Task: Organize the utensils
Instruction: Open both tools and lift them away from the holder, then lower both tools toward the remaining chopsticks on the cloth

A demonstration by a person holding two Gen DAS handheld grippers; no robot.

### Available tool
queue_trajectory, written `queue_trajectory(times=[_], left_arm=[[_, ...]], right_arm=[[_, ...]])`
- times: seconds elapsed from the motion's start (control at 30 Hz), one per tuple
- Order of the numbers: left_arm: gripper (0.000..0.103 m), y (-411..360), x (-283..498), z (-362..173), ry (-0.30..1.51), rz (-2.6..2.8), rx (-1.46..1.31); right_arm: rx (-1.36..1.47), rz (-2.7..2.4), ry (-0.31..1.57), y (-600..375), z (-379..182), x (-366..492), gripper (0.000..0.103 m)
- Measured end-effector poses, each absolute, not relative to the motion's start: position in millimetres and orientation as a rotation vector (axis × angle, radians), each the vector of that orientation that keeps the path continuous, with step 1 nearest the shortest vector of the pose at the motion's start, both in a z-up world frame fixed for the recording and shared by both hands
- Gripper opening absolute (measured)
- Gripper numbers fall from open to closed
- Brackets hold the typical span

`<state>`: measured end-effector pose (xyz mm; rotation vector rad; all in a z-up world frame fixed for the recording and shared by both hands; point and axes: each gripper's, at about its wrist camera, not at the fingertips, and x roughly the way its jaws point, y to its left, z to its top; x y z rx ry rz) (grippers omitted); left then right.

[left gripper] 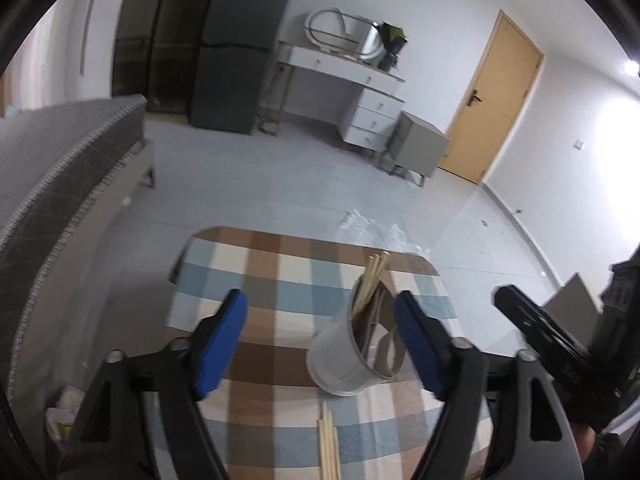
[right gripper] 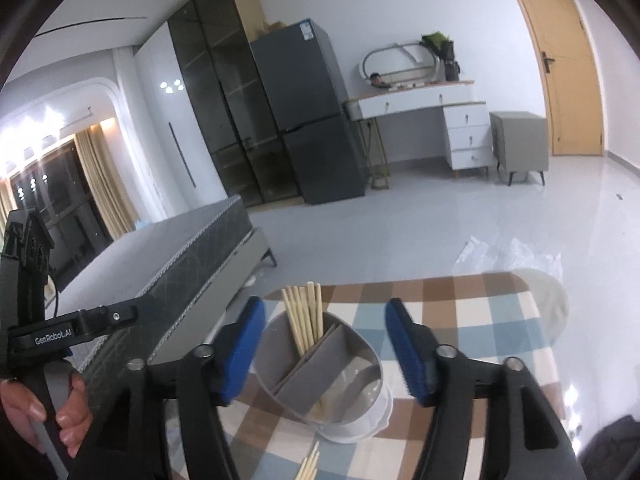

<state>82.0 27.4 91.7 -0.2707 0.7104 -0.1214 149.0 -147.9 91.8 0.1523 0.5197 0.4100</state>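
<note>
Loose chopsticks [left gripper: 329,444] lie on the checked table [left gripper: 260,272] at six o'clock, nearest the cameras. The left claw [left gripper: 320,344] and right claw [right gripper: 324,350] both stand apart, gripping nothing. Beyond, the divided utensil holder [right gripper: 320,376] carries upright chopsticks [right gripper: 304,320] in its eleven o'clock compartment.

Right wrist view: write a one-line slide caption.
Open right hand-held gripper faces a grey divided holder of chopsticks on a checked tablecloth.
</note>
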Motion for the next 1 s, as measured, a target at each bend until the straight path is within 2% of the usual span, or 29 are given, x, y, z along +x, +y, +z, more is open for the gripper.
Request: queue_trajectory(times=[0.1, 0.27, 0.33, 0.5, 0.6, 0.7, 1.0], left_arm=[[0.083, 27, 69, 98, 0.689, -0.076, -0.247], [0.084, 18, 53, 100, 0.667, -0.056, -0.205], [0.088, 12, 45, 100, 0.654, -0.057, -0.183], [0.09, 5, 29, 95, 0.629, -0.05, -0.155], [0.094, 4, 24, 90, 0.629, -0.036, -0.158], [0.094, 0, 16, 84, 0.631, -0.034, -0.149], [0.094, -10, 5, 52, 0.655, -0.022, -0.159]], right_arm=[[0.138, 0.394, 0.492, -148, 97, 130, 0.074], [0.151, 0.387, 0.463, -153, 100, 102, 0.083], [0.158, 0.384, 0.454, -155, 100, 92, 0.087], [0.148, 0.372, 0.429, -159, 95, 67, 0.093], [0.15, 0.379, 0.427, -160, 86, 48, 0.095], [0.142, 0.379, 0.43, -161, 75, 34, 0.098], [0.138, 0.377, 0.505, -152, 35, 14, 0.099]])
